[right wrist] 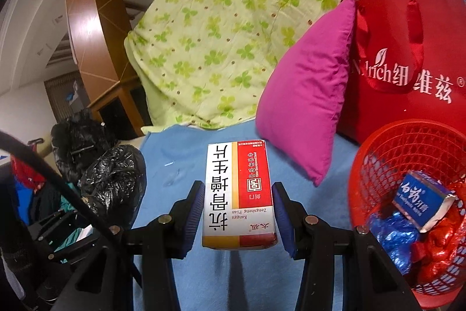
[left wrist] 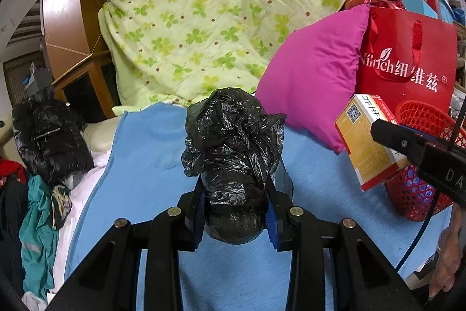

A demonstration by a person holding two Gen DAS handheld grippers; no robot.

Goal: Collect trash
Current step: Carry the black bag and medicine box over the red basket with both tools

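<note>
My left gripper (left wrist: pixel 234 212) is shut on a crumpled black plastic bag (left wrist: pixel 233 147), held up over the blue sheet (left wrist: pixel 151 165). In the right wrist view that bag (right wrist: pixel 113 179) shows at the left. My right gripper (right wrist: pixel 237 212) is shut on a white, red and yellow medicine box (right wrist: pixel 238 194), its blue pads pressing both long sides. From the left wrist view the box (left wrist: pixel 364 142) hangs at the right in the other gripper's finger. A red mesh basket (right wrist: pixel 407 165) stands at the right of the box, holding a small blue carton (right wrist: pixel 419 200) and blue and red wrappers.
A green clover quilt (left wrist: pixel 209 13) is heaped at the back, with a magenta pillow (left wrist: pixel 314 77) and a red paper bag (left wrist: pixel 407 57) to its right. A black jacket (left wrist: pixel 46 136) and teal clothing (left wrist: pixel 38 223) lie at the left. A hand (left wrist: pixel 445 258) shows at the lower right.
</note>
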